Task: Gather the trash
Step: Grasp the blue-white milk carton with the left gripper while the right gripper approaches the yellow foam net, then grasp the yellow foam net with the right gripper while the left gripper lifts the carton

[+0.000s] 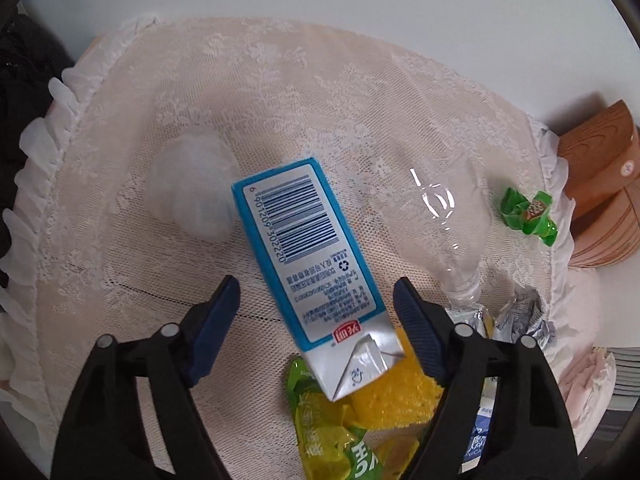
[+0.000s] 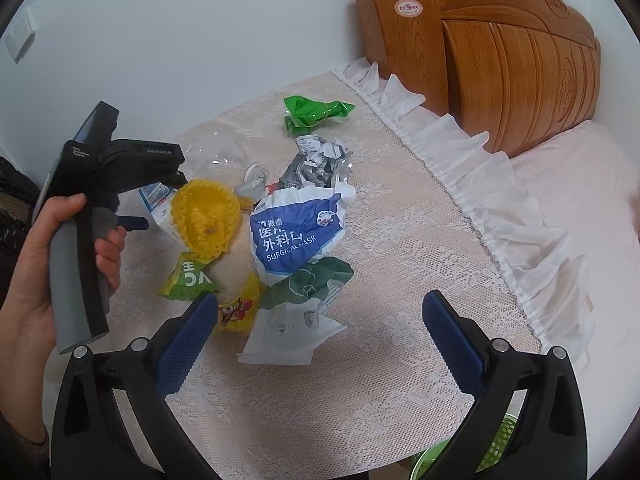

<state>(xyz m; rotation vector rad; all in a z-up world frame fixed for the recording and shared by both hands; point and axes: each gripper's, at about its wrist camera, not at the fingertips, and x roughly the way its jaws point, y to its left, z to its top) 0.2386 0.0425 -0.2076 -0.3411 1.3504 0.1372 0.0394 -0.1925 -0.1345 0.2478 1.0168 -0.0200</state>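
A blue and white drink carton (image 1: 308, 256) lies on the lace cloth (image 1: 260, 92) between the open fingers of my left gripper (image 1: 316, 300). The fingers stand apart from its sides. Its lower end rests on a yellow foam net (image 1: 394, 396) and a green-yellow wrapper (image 1: 328, 440). In the right wrist view my right gripper (image 2: 316, 320) is open and empty above the cloth (image 2: 340, 400), near a pile of trash: a blue surgical mask bag (image 2: 294, 232), a white and green bag (image 2: 296, 312), the yellow foam net (image 2: 206, 220), crumpled foil (image 2: 320, 160) and a green wrapper (image 2: 312, 112). The left gripper (image 2: 120, 172) shows there, held by a hand.
A clear plastic bottle (image 1: 448, 216) lies right of the carton, with a green wrapper (image 1: 528, 212) beyond it. A translucent white cup or bag (image 1: 192, 192) lies to the left. A wooden headboard (image 2: 500, 48) stands at the right, a pink bed (image 2: 580, 184) beside it. A green basket (image 2: 472, 452) sits below the table edge.
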